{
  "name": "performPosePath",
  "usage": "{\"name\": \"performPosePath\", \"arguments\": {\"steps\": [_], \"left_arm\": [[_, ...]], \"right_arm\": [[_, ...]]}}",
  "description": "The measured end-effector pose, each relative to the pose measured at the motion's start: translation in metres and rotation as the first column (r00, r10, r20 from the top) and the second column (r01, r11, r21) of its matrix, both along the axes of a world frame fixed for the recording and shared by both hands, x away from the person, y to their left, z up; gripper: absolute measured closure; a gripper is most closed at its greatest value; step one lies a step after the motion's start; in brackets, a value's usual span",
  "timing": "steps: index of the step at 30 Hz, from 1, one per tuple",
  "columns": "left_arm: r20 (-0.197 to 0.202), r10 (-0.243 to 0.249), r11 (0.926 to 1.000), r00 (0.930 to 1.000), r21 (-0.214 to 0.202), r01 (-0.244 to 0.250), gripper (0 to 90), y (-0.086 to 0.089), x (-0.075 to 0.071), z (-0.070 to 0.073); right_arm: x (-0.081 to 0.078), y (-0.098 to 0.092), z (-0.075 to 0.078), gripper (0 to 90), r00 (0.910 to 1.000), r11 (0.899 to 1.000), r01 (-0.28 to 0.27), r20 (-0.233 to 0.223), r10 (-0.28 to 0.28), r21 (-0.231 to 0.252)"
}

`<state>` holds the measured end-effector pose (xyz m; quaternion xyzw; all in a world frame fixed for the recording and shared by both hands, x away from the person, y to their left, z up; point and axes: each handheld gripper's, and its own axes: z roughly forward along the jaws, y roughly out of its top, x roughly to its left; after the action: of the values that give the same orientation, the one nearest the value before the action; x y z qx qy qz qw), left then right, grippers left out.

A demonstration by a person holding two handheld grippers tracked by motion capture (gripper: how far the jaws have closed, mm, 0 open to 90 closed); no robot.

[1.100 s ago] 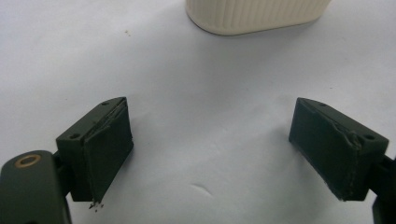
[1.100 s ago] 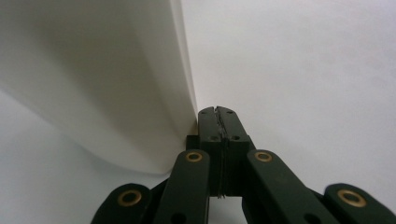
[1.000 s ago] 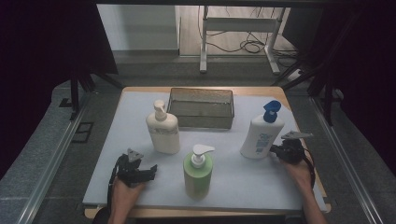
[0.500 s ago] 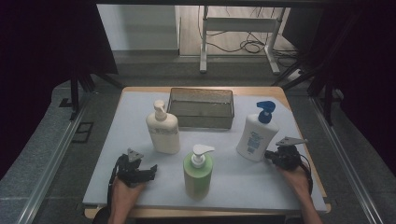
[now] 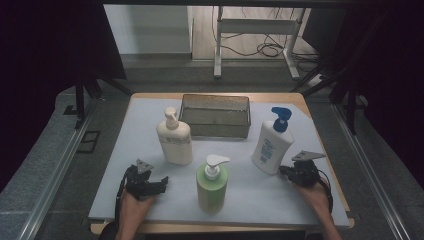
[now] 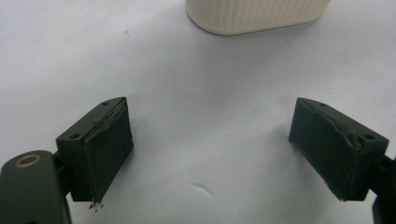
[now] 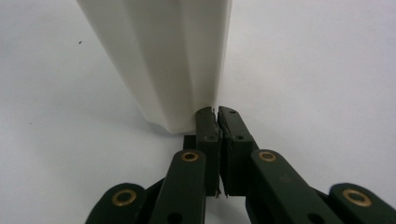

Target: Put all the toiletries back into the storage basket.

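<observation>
Blue-capped bottle [image 5: 271, 145] nudged toward the wire basket [image 5: 216, 116].
Right gripper [image 7: 216, 112], jaws closed and empty, has pushed its base; left gripper [image 6: 212, 151] waits, wide open.

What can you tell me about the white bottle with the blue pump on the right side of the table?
The white bottle looks like smooth plastic, with a blue pump head on top and a blue printed label on its front. It stands tilted, leaning left, on the pale table cover, right of the wire basket. The right tongs, shut with nothing between them, meet its lower edge.
</observation>
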<state>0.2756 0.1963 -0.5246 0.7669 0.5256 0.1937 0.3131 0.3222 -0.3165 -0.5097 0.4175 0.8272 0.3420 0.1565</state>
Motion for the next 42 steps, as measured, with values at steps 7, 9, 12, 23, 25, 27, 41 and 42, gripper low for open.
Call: {"name": "performPosePath", "arguments": {"steps": [7, 9, 12, 23, 25, 27, 41, 42], "left_arm": [[0.000, 0.000, 1.0000, 1.0000, 0.000, 0.000, 12.6, 0.000, 0.000, 0.000], [0.000, 0.000, 1.0000, 1.0000, 0.000, 0.000, 12.6, 0.000, 0.000, 0.000], [0.000, 0.000, 1.0000, 1.0000, 0.000, 0.000, 12.6, 0.000, 0.000, 0.000], [0.000, 0.000, 1.0000, 1.0000, 0.000, 0.000, 12.7, 0.000, 0.000, 0.000], [0.000, 0.000, 1.0000, 1.0000, 0.000, 0.000, 12.6, 0.000, 0.000, 0.000], [0.000, 0.000, 1.0000, 1.0000, -0.001, 0.000, 12.6, 0.000, 0.000, 0.000], [0.000, 0.000, 1.0000, 1.0000, -0.001, 0.000, 12.6, 0.000, 0.000, 0.000], [0.000, 0.000, 1.0000, 1.0000, -0.001, 0.000, 12.6, 0.000, 0.000, 0.000]], "right_arm": [[-0.003, 0.004, 0.000, 87.1, 0.9999, 1.000, -0.011, -0.004, 0.011, -0.004], [-0.003, 0.006, 0.000, 86.8, 0.9999, 1.000, -0.017, -0.001, 0.017, -0.009], [-0.003, 0.005, 0.000, 86.1, 0.9998, 1.000, -0.018, -0.004, 0.018, -0.008], [-0.011, -0.004, 0.005, 80.6, 0.9999, 1.000, 0.010, 0.003, -0.010, -0.004], [-0.015, -0.006, 0.006, 79.2, 0.9999, 1.000, 0.015, 0.007, -0.015, 0.005], [-0.019, -0.007, 0.008, 75.9, 0.9998, 1.000, 0.018, 0.011, -0.018, 0.009], [-0.032, 0.002, 0.017, 52.6, 0.9999, 1.000, 0.004, 0.014, -0.004, 0.027], [-0.032, 0.002, 0.018, 50.3, 0.9999, 1.000, 0.003, 0.014, -0.003, 0.028]]}}
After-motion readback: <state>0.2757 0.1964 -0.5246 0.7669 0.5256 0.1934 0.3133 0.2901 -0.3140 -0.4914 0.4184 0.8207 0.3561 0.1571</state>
